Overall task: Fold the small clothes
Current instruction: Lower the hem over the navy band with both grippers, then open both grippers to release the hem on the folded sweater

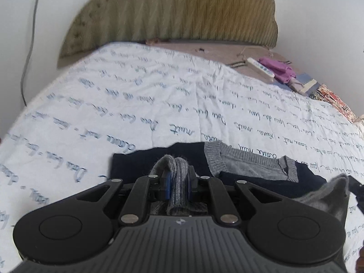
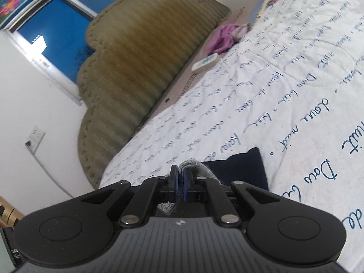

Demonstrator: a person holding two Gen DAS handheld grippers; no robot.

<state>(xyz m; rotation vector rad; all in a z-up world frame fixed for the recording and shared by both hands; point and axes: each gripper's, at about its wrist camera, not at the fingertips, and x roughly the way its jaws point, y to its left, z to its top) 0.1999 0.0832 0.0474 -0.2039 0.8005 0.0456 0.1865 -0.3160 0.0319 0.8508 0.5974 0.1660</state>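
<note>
- Left gripper (image 1: 177, 177) is clamped on a bunched fold of the sweater (image 1: 250, 166), grey ribbed knit pinched tight between its blue pads.
- Right gripper (image 2: 179, 182) is pinched narrow on grey knit too, a thin layer caught between its pads, with the garment's navy part just ahead of it.
- The sweater lies on the bed sheet (image 1: 159, 102), the white one with script lettering, low in both wrist views. In the left view its navy body spreads flat, with the grey V-neck trim lying on top.
- My read: both grippers hold 1 edge each, so this looks like the carry-over phase of a fold, with the lifted grey part going across the navy body.
- To do it well, keep both grippers level and moving together so the lifted edge stays straight rather than twisting.
- Keep light tension between the 2 grips; slack would let the knit sag and crease mid-fold.
- Set the edge down square with the navy outline before letting go, not short of it.
- Risk: the left grip holds a thick bunch, which may drop as a lump, so smoothing may be needed.
- The purple cloth (image 1: 277, 68) and the white remote (image 1: 260, 67) near the headboard (image 1: 182, 18) sit well apart, out of the way.
</note>
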